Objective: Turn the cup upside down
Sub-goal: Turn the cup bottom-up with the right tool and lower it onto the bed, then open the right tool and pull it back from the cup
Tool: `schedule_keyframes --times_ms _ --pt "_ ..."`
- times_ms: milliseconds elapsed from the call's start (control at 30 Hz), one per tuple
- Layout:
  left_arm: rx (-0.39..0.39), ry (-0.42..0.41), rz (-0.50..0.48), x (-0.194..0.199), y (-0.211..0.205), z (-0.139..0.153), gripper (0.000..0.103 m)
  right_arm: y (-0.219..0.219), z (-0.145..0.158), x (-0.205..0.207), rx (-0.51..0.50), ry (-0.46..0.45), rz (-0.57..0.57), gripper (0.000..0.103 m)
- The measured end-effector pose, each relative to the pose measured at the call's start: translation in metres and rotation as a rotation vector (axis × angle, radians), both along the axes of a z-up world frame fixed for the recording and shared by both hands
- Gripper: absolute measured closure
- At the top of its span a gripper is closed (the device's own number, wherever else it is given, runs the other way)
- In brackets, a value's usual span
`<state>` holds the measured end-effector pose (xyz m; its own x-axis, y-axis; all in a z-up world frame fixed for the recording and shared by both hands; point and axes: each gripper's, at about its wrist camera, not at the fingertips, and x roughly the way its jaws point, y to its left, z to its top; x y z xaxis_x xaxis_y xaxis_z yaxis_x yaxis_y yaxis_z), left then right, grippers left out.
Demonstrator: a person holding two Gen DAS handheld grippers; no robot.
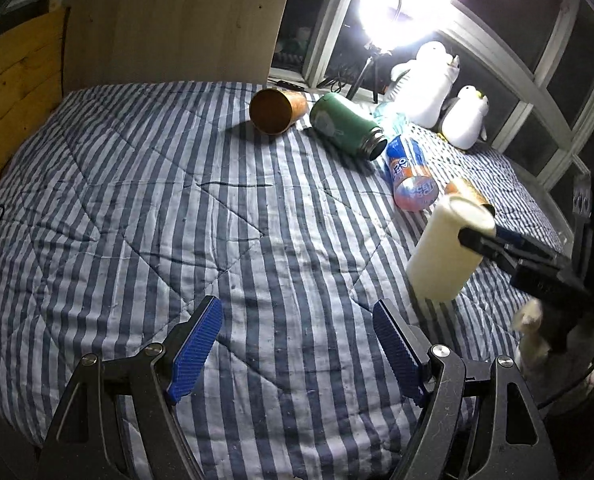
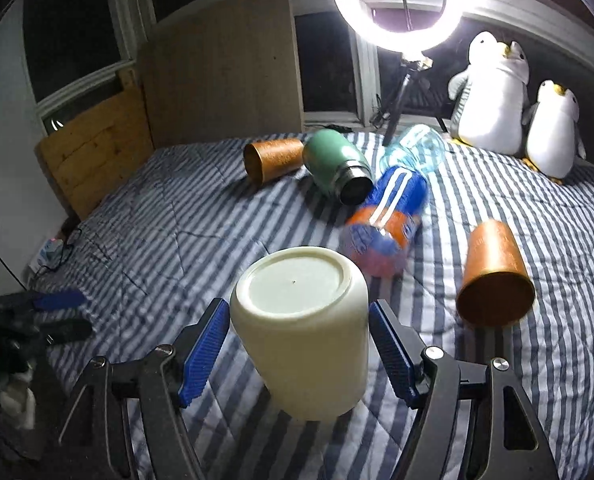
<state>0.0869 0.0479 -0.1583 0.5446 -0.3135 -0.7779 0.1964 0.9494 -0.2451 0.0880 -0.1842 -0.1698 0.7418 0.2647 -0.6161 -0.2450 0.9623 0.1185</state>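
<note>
A cream cup (image 2: 303, 332) stands upside down on the striped bedspread (image 2: 177, 216), its flat base facing up. My right gripper (image 2: 299, 348) has its blue pads on either side of the cup with small gaps, so it is open around it. The cup also shows in the left wrist view (image 1: 449, 252), at the right, with the right gripper (image 1: 493, 240) beside its upper part. My left gripper (image 1: 297, 348) is open and empty over the near part of the bed.
Lying on the bed: an orange cup (image 2: 275, 158) at the back, a green bottle (image 2: 337, 170), a blue-orange plastic bottle (image 2: 385, 220), a clear bottle (image 2: 417, 148), another orange cup (image 2: 495, 280). A ring light (image 2: 397, 0) and two plush penguins (image 2: 493, 92) stand behind.
</note>
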Motion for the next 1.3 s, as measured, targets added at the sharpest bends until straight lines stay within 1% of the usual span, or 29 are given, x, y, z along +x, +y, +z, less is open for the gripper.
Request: schedule_keyframes --times_ms 167,233,300,433,533,767,900,933,1033,1100,1167,1300 --pt "-0.002 0.003 -0.003 0.0 -0.001 -0.002 0.023 0.002 -0.001 -0.005 -0.03 -0.016 -0.007 0.034" --pt "0.0 -0.004 -0.013 -0.001 -0.005 -0.001 0.022 0.001 -0.003 -0.007 -0.021 -0.008 -0.01 0.033" --pt "0.002 -0.016 -0.022 -0.002 -0.008 0.002 0.022 0.0 -0.004 -0.009 -0.021 -0.008 -0.018 0.032" --pt "0.005 -0.036 -0.032 -0.003 -0.014 0.007 0.022 -0.002 -0.002 -0.014 -0.027 -0.026 -0.021 0.026" --pt "0.01 -0.047 -0.04 -0.003 -0.019 0.01 0.022 -0.001 0.0 -0.017 -0.036 -0.031 -0.027 0.025" --pt "0.038 -0.113 -0.05 -0.011 -0.035 0.021 0.021 -0.004 0.012 -0.038 -0.057 -0.075 -0.073 0.022" --pt "0.072 -0.195 -0.05 -0.022 -0.049 0.037 0.019 -0.01 0.026 -0.055 -0.068 -0.123 -0.134 0.021" --pt "0.077 -0.215 -0.049 -0.024 -0.051 0.041 0.016 -0.012 0.031 -0.06 -0.069 -0.138 -0.15 0.02" --pt "0.088 -0.284 -0.042 -0.035 -0.057 0.058 0.016 -0.017 0.044 -0.074 -0.063 -0.177 -0.19 0.016" --pt "0.092 -0.337 -0.026 -0.043 -0.059 0.071 0.015 -0.019 0.053 -0.083 -0.07 -0.201 -0.22 0.015" --pt "0.092 -0.379 -0.014 -0.05 -0.06 0.082 0.012 -0.019 0.062 -0.095 -0.082 -0.232 -0.247 0.015" --pt "0.106 -0.492 0.029 -0.075 -0.059 0.107 0.011 -0.019 0.079 -0.119 -0.082 -0.304 -0.282 0.013"
